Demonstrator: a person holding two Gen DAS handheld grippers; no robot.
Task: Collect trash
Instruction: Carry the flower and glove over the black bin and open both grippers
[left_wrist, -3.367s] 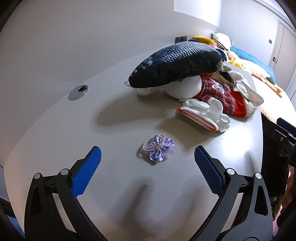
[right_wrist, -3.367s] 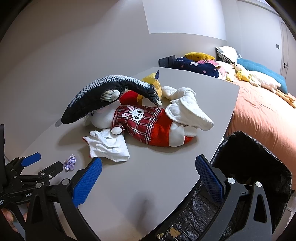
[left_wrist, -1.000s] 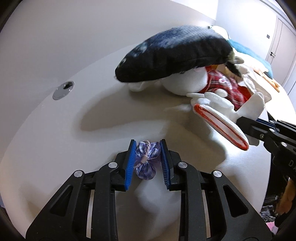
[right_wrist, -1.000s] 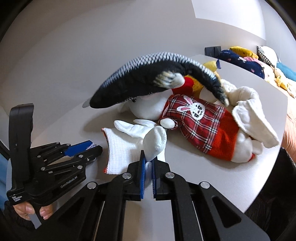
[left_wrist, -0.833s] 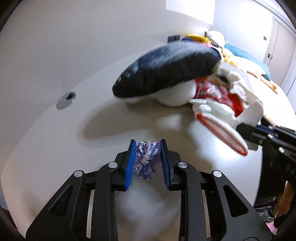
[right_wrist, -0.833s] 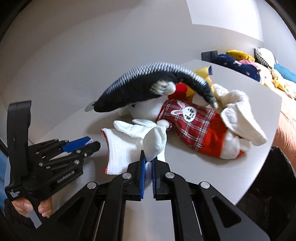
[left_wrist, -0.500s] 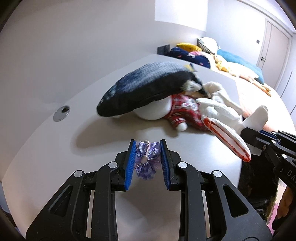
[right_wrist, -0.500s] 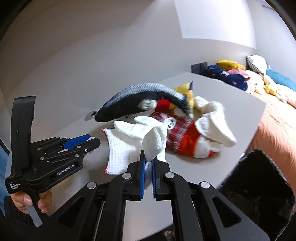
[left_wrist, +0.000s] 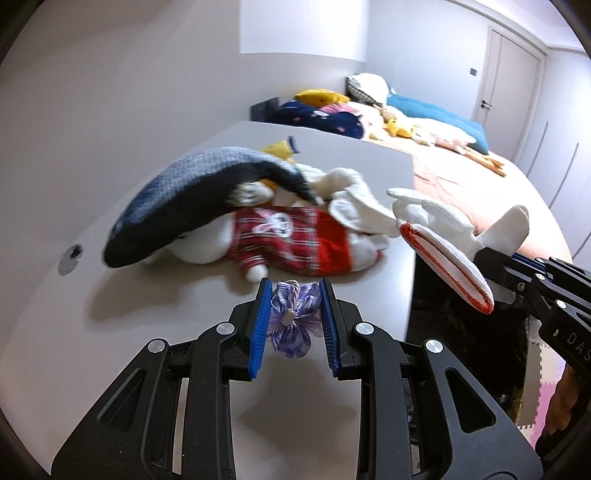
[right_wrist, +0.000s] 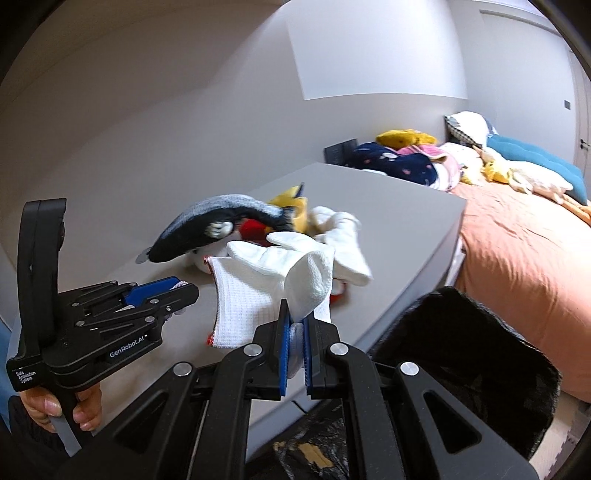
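Observation:
My left gripper (left_wrist: 293, 328) is shut on a small purple ribbon flower (left_wrist: 293, 318), held clear above the grey table (left_wrist: 110, 343). My right gripper (right_wrist: 295, 334) is shut on a white knitted glove with a red cuff edge (right_wrist: 258, 291), which hangs up and to the left of its blue pads. In the left wrist view that glove (left_wrist: 439, 240) shows at the right, off the table's edge. A black trash bag (right_wrist: 461, 354) stands open below and right of the right gripper, beside the table.
On the table lies a pile of soft toys: a dark fish plush (left_wrist: 192, 199) over a white rabbit in a red checked dress (left_wrist: 288, 236). An orange bed (right_wrist: 524, 258) with pillows and more toys fills the right. A person's hand (right_wrist: 59, 410) grips the left tool.
Both grippers have lifted and drawn back from the toy pile toward the table's edge, each carrying its item. The trash bag has come into the right wrist view.

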